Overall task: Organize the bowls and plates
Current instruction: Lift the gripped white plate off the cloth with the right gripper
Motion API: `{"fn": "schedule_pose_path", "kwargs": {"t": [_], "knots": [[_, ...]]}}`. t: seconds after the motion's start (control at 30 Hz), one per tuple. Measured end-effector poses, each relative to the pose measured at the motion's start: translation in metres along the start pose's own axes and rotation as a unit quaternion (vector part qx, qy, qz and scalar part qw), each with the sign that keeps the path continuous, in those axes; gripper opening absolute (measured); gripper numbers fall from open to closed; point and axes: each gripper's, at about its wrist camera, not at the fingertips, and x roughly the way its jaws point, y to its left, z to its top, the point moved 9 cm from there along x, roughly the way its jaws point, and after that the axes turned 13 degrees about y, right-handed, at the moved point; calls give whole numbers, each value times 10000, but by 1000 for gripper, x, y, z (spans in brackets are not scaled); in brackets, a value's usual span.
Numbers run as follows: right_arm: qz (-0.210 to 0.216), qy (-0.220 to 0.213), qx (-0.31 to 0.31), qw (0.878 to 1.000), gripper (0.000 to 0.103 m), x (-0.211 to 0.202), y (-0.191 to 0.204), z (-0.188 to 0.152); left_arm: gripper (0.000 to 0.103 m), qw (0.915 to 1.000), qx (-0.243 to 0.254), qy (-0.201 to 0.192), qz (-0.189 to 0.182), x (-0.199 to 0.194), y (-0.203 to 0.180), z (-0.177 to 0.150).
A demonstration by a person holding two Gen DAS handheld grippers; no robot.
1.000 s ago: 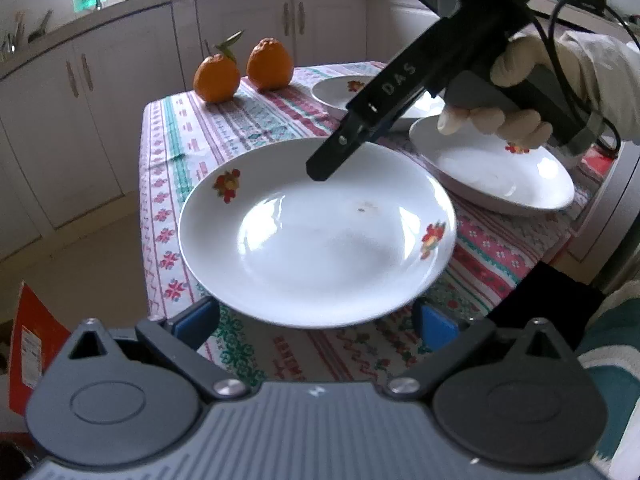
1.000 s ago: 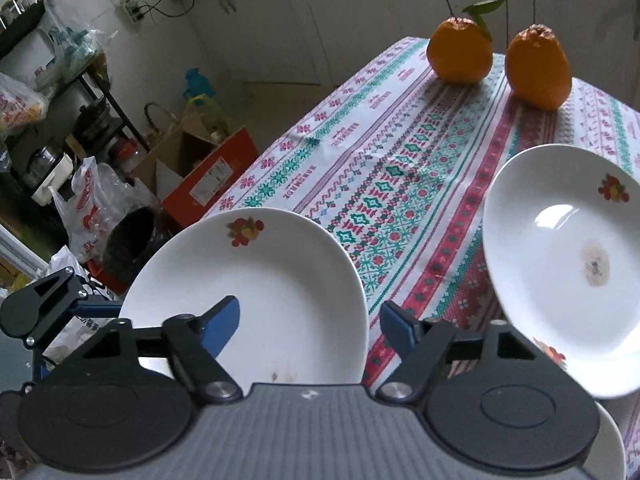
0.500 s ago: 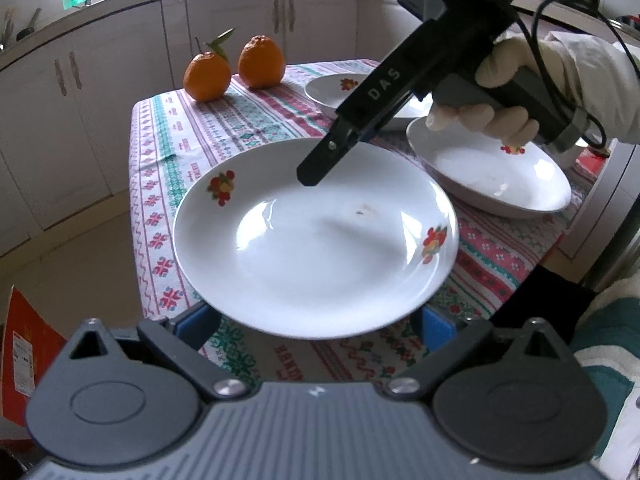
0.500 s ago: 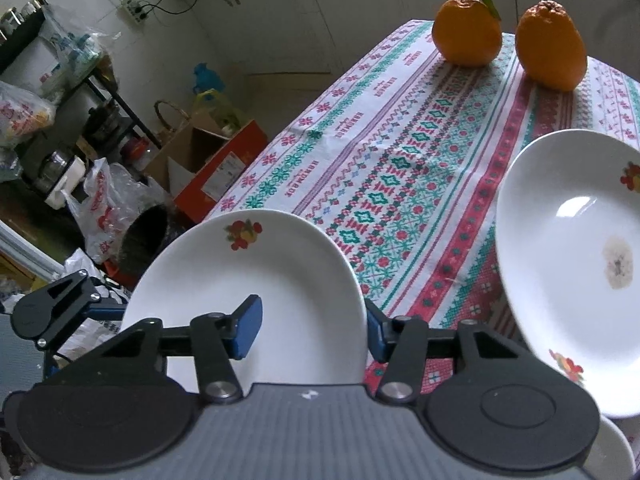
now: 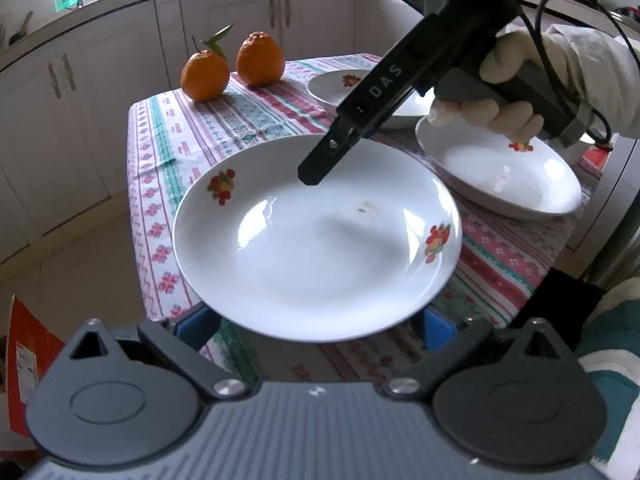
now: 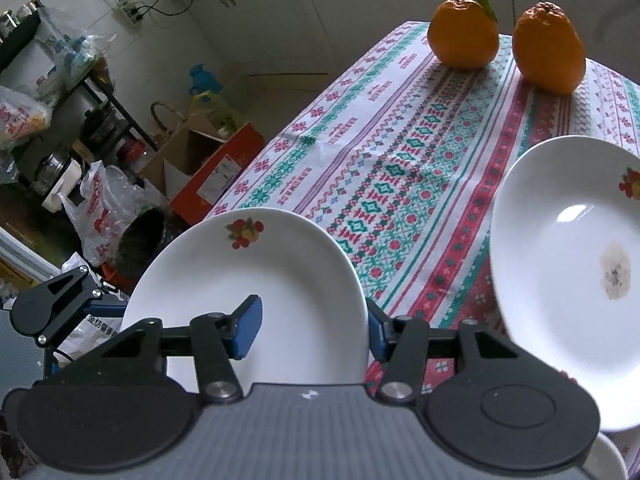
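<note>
Right gripper [image 6: 314, 330] straddling round glossy white plate [image 5: 316, 240] rim, patterned woven tablecloth [image 6: 384, 168]

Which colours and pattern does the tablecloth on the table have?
White tablecloth with red, green and purple bands of geometric motifs, clearest in the right wrist view.

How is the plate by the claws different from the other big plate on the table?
The near plate hangs past the tablecloth's edge, with the right claw straddling its rim; the far plate sits fully on the cloth, with no claw on it in this view.
The near plate has only a tiny speck; the far plate carries a bigger brownish stain in its middle.
Both are white and shallow, with small fruit pictures.
</note>
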Motion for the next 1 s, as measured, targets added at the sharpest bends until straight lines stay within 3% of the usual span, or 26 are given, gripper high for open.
{"fn": "schedule_pose_path", "kwargs": {"t": [0.63,1.0], "knots": [[-116,-270,296,9991,60,5,-32,42,100,9996,233,-24,127,25,33,35],[-101,-304,224,9992,63,8,-30,47,100,9993,269,27,276,29,40,37]]}}
